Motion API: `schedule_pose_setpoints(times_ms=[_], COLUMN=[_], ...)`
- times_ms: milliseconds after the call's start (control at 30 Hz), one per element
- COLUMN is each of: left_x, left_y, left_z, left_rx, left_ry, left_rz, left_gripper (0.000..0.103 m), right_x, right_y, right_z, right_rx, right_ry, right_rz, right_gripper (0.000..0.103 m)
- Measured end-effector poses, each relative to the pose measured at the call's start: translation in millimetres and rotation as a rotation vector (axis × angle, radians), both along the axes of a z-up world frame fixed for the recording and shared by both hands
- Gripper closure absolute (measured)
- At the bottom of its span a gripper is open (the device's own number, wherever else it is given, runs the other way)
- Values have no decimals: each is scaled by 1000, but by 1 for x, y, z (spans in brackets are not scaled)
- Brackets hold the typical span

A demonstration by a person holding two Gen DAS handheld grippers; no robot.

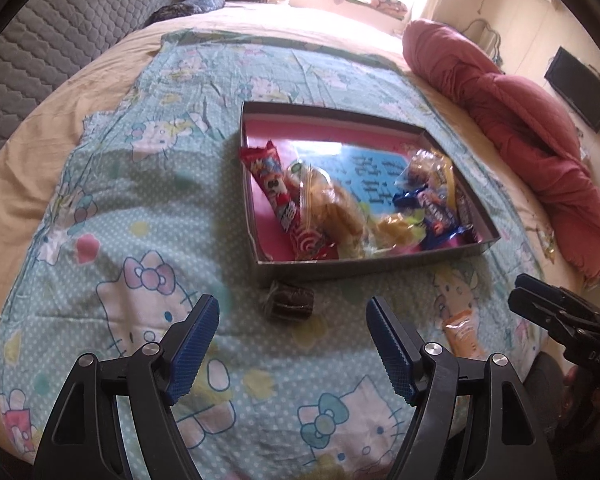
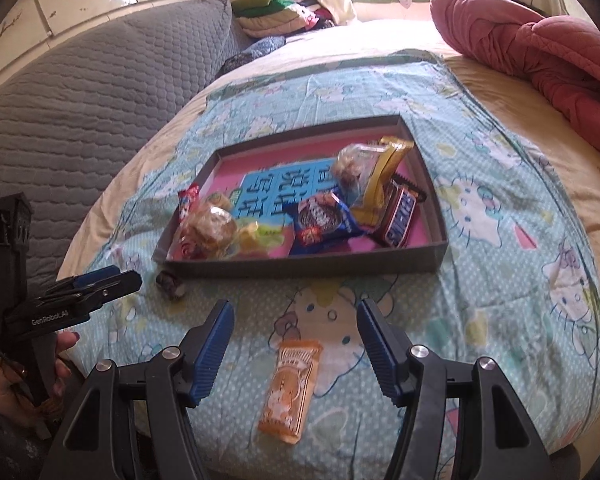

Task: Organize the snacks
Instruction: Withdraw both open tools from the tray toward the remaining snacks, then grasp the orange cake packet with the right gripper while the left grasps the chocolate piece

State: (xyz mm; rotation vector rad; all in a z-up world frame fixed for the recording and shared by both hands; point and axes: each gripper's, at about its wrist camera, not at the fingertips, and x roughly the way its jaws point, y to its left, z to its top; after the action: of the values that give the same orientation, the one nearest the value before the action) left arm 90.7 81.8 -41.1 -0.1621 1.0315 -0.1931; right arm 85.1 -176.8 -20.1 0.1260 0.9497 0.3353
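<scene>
A shallow grey box [image 1: 332, 270] with a pink floor lies on the Hello Kitty sheet and holds several wrapped snacks; it also shows in the right wrist view [image 2: 300, 270]. A dark chocolate snack [image 1: 288, 307] lies on the sheet just in front of the box, also visible in the right wrist view [image 2: 171, 283]. My left gripper [image 1: 292, 340] is open and empty, just short of it. An orange wafer packet [image 2: 291, 390] lies on the sheet, seen too in the left wrist view [image 1: 462, 332]. My right gripper [image 2: 296, 348] is open and empty, its fingers either side of the packet's far end.
A rolled red quilt [image 2: 540, 52] lies at the right edge of the bed. A grey quilted headboard [image 2: 80, 120] and folded clothes [image 2: 276, 8] are at the left and back. The Hello Kitty sheet [image 1: 120, 240] covers the bed around the box.
</scene>
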Motion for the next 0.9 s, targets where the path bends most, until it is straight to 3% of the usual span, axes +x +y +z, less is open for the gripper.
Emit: schedule_pose_setpoints(times_ms=[533, 800, 900], left_x=[9, 16, 18], left_y=[-8, -6, -5], left_z=[-31, -39, -41], left_rx=[17, -7, -10], left_ry=[62, 82, 76], left_rz=[-23, -14, -9], left_gripper=[26, 26, 26], right_x=[-14, -17, -17], right_y=[15, 33, 37], right_z=[-39, -52, -54], right_rx=[-58, -127, -163], right_ry=[161, 175, 162], right_rz=[61, 120, 133], right_gripper=[40, 40, 51])
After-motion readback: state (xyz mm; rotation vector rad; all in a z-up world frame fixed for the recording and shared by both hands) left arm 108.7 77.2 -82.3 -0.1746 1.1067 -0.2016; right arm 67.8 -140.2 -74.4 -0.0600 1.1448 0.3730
